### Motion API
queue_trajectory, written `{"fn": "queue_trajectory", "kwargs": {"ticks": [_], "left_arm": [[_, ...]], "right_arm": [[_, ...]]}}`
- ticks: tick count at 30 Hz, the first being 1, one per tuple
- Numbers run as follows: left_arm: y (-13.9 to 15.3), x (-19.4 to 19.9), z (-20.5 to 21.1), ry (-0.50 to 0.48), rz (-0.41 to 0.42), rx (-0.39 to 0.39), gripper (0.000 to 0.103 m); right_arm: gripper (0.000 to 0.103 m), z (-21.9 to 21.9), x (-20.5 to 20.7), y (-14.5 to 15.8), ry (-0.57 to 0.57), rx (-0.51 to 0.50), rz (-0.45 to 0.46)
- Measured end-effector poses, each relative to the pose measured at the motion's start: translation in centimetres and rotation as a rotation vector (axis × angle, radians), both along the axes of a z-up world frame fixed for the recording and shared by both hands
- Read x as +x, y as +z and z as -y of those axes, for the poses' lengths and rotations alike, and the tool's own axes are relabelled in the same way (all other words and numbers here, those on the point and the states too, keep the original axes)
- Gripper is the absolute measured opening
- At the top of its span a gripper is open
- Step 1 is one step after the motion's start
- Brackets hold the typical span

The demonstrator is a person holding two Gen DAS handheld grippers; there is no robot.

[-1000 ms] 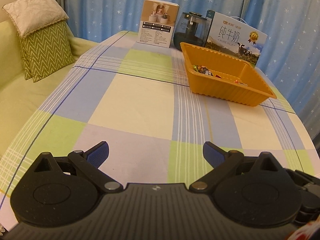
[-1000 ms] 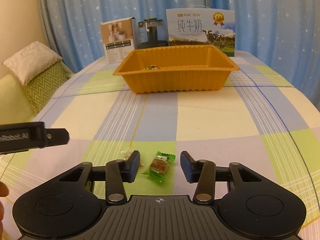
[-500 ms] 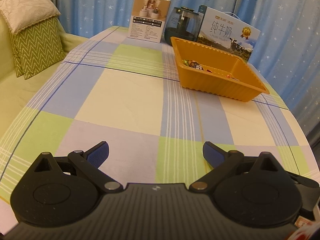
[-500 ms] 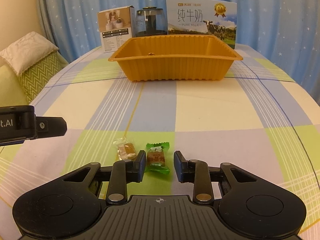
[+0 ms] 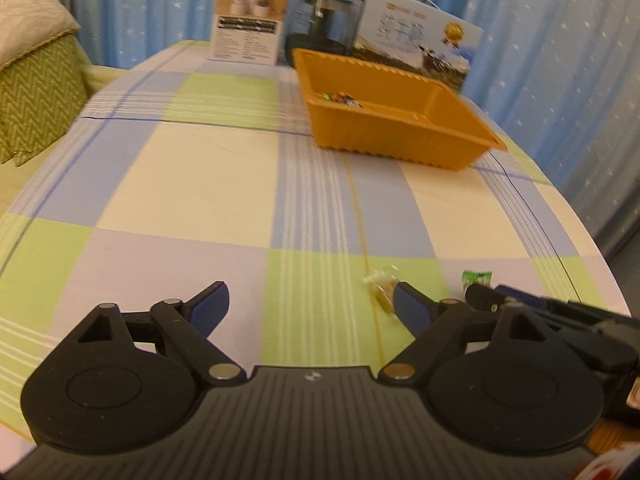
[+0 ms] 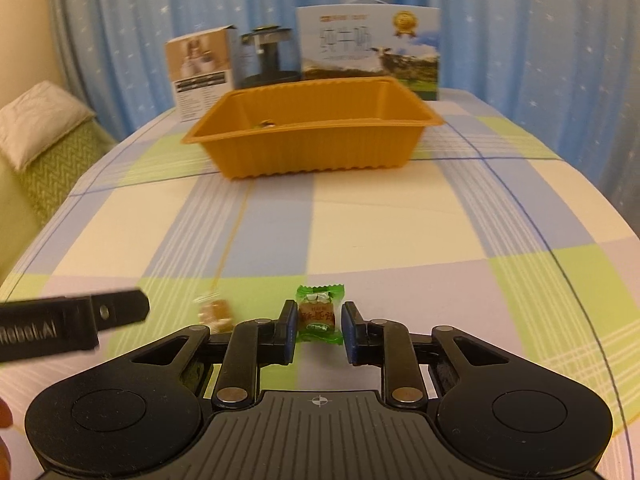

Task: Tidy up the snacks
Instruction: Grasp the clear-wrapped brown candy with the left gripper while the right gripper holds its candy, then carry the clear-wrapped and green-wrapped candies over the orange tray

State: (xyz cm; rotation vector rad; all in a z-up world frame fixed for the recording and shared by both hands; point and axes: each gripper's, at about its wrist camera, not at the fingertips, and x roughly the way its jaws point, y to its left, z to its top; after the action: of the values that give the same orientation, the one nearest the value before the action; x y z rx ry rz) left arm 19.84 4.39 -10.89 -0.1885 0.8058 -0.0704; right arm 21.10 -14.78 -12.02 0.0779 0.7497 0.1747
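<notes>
A green-wrapped candy [image 6: 320,316] lies on the checked tablecloth near the front edge, and my right gripper [image 6: 318,322] is shut on it, a pad against each side. Left of it lies a clear-wrapped brown candy [image 6: 216,312]. In the left wrist view that clear-wrapped candy [image 5: 380,286] sits just beyond the right fingertip of my left gripper [image 5: 308,306]. Its jaws are closing but still wide, with only cloth between them. The orange tray [image 6: 320,152] stands further back with a few snacks [image 5: 340,98] inside.
Behind the tray stand a small printed box [image 6: 202,72], a dark glass kettle [image 6: 268,56] and a milk carton [image 6: 368,48], in front of a blue starred curtain. Green and cream cushions [image 5: 32,80] lie on a sofa at the left. The table's edge curves away on the right.
My right gripper's jaws have come together onto the green candy. My left gripper has swung right toward the clear-wrapped candy, and its jaws have narrowed a little.
</notes>
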Motion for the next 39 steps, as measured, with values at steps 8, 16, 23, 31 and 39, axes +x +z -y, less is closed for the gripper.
{"fn": "queue_trajectory", "kwargs": {"ticks": [8,16,23,31,39], "left_arm": [[-1.3,1.3,3.1,-0.097,-0.007,-0.026,0.060],[-2.1,2.4,5.3,-0.140,0.012,0.000,0.034],[-2.2,2.4,5.9,-0.145,0.013,0.085,0.021],[-0.9,2.1,5.1,-0.119,0.024,0.062,0.019],[0.5,1.8,4.4,-0.100,0.051,0.031,0.019]], "right_arm": [[0.024,2.7,0.0,0.4,-0.088,0.023,-0.001],[0.024,3.5,0.0,0.4,-0.109,0.033,-0.001],[0.024,3.6,0.0,0.5,-0.107,0.039,0.000],[0.023,3.1,-0.1,1.0,-0.076,0.046,0.021],[0.024,2.5,-0.2,1.4,-0.060,0.048,0.029]]}}
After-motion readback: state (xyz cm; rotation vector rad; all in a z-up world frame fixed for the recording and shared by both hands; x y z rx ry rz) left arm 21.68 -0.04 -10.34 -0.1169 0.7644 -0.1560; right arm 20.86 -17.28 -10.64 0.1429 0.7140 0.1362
